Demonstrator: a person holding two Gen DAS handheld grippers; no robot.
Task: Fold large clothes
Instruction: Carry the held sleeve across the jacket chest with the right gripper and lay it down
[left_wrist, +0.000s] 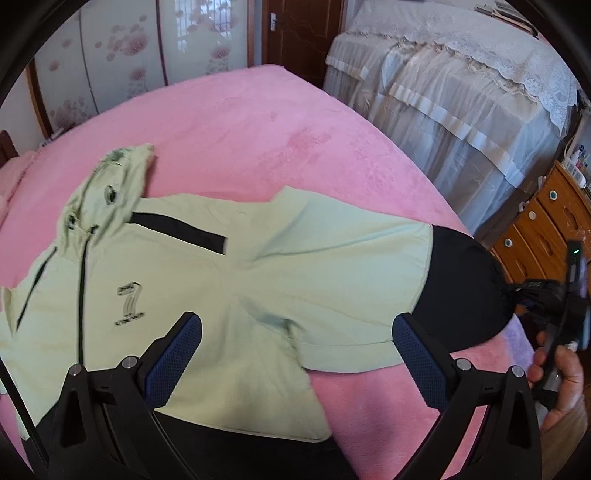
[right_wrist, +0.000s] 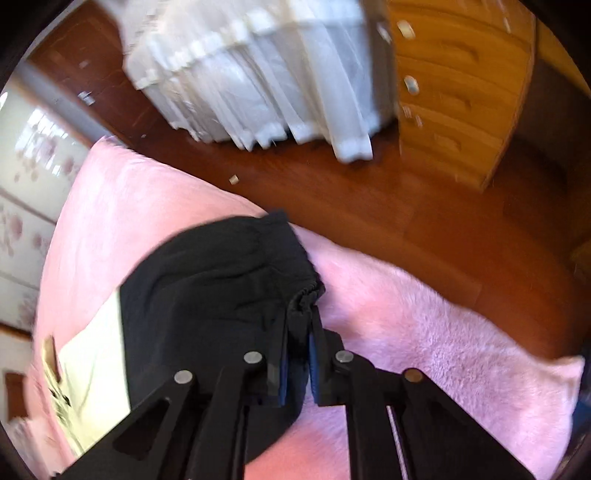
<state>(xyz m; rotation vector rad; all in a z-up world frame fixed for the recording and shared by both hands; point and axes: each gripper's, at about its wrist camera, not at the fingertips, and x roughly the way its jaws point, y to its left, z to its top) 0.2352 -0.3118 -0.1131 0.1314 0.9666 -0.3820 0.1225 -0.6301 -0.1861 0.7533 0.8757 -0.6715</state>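
A pale green hooded jacket with black trim lies spread face up on the pink bed, hood at the upper left. Its right sleeve stretches out to the right and ends in a black cuff section. My left gripper is open and empty, hovering over the jacket's lower body. My right gripper is shut on the black sleeve cuff at the bed's edge; it also shows in the left wrist view, held by a hand.
A lace-covered piece of furniture stands beyond the bed at the right. A wooden drawer chest is at the far right. Brown wooden floor runs beside the bed. Flowered sliding doors are at the back.
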